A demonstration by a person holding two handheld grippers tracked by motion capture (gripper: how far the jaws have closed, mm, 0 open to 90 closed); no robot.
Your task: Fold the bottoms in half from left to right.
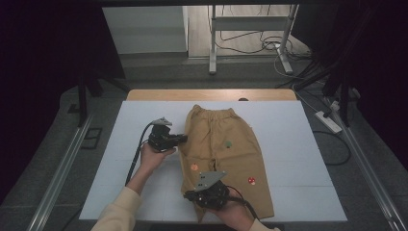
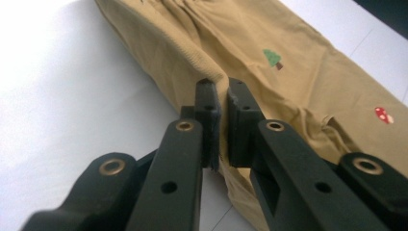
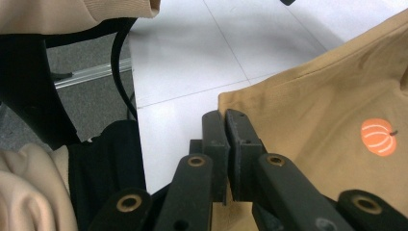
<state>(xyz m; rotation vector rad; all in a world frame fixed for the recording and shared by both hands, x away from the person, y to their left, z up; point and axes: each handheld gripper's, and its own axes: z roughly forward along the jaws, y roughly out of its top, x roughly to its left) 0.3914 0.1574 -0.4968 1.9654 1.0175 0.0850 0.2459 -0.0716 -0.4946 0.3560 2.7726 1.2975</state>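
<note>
Looks like a lab or recording studio, not a home. Black curtains closing off both sides, bare grey floor, loose cables snaking round a grey metal stand. White power strip lying on the floor at right, aluminium rails flanking a white-topped wooden table.
</note>
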